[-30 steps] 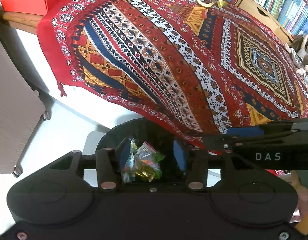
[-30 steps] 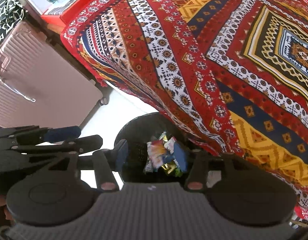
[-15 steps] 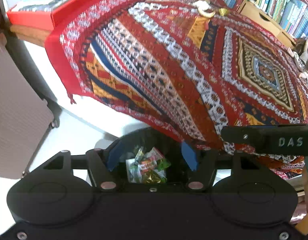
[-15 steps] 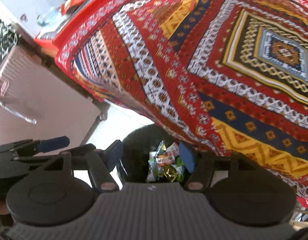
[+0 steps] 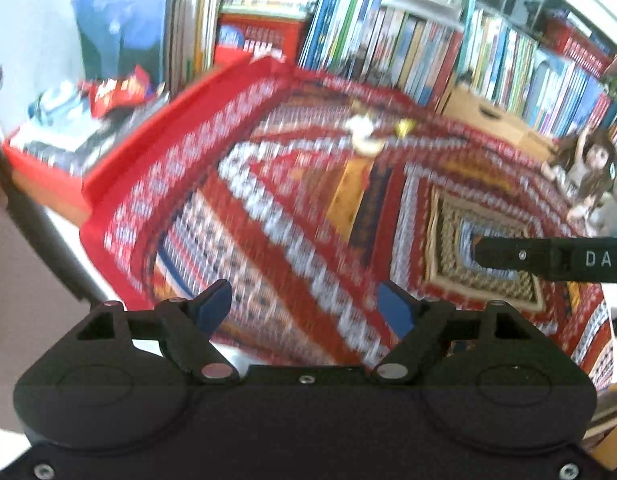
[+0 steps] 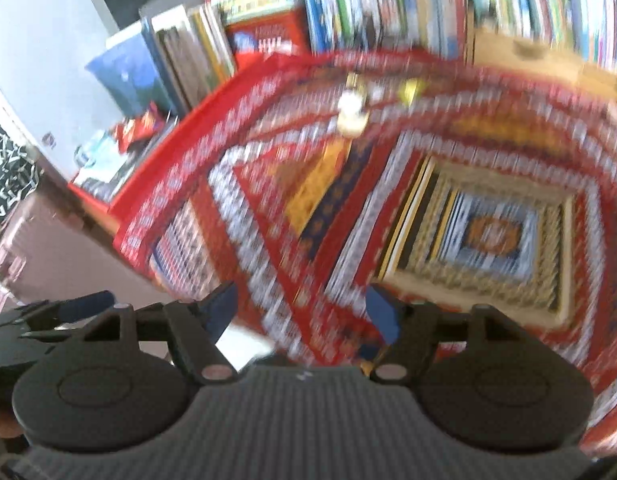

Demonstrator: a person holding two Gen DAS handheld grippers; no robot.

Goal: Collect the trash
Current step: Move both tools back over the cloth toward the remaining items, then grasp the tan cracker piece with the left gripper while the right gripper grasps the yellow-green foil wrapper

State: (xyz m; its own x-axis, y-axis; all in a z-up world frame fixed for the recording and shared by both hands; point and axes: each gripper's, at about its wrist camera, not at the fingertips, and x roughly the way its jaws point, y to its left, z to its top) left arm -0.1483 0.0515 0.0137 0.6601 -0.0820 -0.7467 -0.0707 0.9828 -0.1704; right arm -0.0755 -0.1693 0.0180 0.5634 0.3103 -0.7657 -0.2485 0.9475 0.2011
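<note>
Both views are blurred by motion. My left gripper [image 5: 304, 306] is open with nothing between its blue pads, held above the near edge of a table under a red patterned cloth [image 5: 292, 216]. My right gripper [image 6: 300, 306] is open too, also holding nothing. Far across the cloth lie a pale crumpled scrap [image 5: 364, 136] and a small yellow wrapper [image 5: 404, 126]; the right wrist view shows the scrap [image 6: 352, 114] and the wrapper [image 6: 408, 90] as well. The black bin with wrappers is out of sight.
Rows of books [image 5: 388, 48] stand behind the table. A red box [image 5: 60, 148] with clutter sits at the left, a cardboard box [image 5: 488, 116] and a doll [image 5: 584, 168] at the right. A pink ribbed suitcase [image 6: 48, 252] stands at the lower left.
Both grippers have swung up from over the black bin of wrappers toward the tabletop and bookshelf. The bin has dropped out of view. Both stay open.
</note>
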